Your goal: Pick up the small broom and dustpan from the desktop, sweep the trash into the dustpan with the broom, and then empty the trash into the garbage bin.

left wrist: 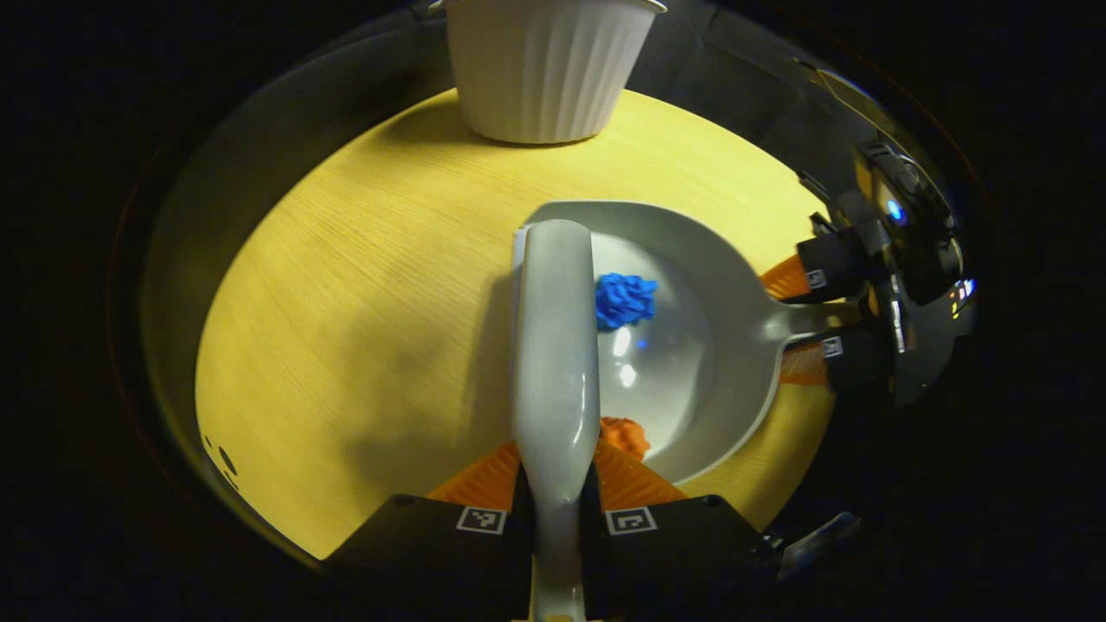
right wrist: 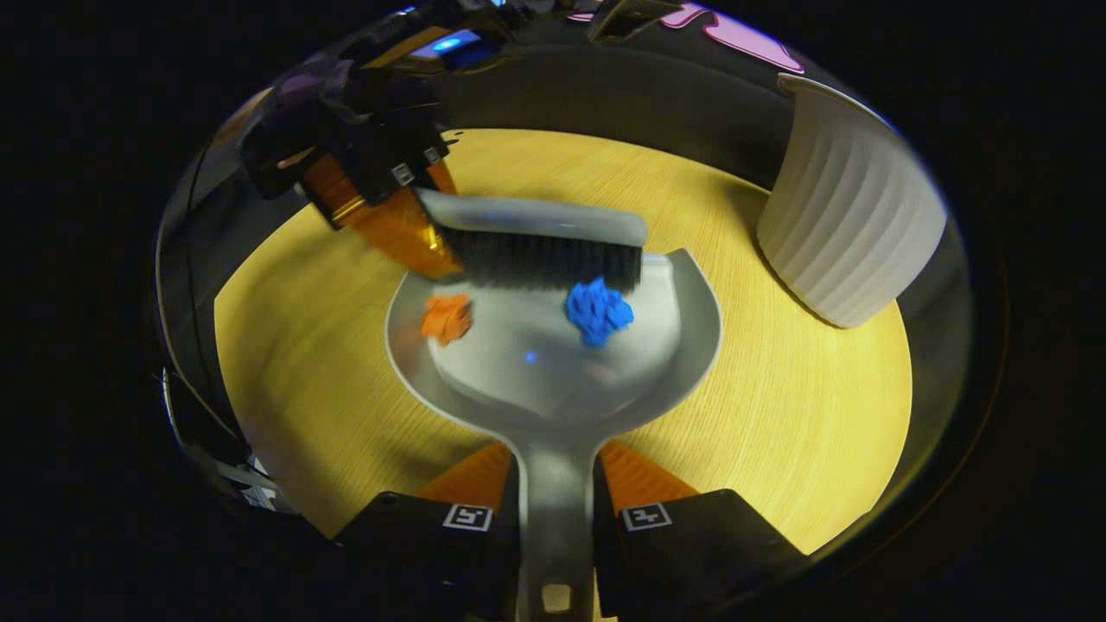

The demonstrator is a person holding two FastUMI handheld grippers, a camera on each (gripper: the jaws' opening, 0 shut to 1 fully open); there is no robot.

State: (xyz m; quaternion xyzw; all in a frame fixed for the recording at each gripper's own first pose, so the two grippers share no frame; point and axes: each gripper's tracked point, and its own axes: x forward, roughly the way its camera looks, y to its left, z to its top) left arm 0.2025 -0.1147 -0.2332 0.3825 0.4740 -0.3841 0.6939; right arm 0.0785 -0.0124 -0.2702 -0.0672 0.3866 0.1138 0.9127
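— While the left claw [left wrist: 553, 518] pinches the broom [left wrist: 555, 345] by its handle, where's the trash?
— Both scraps lie in the dustpan [right wrist: 553, 371]: blue scrap [right wrist: 598, 311] touching the bristles, orange scrap [right wrist: 446, 317] near the pan's opposite side.
— And the pan?
— Flat on the counter [right wrist: 778, 415], its handle clamped in the right claw [right wrist: 556, 517].
— The garbage bin [left wrist: 544, 69]?
— At the counter's far edge, apart from the pan.
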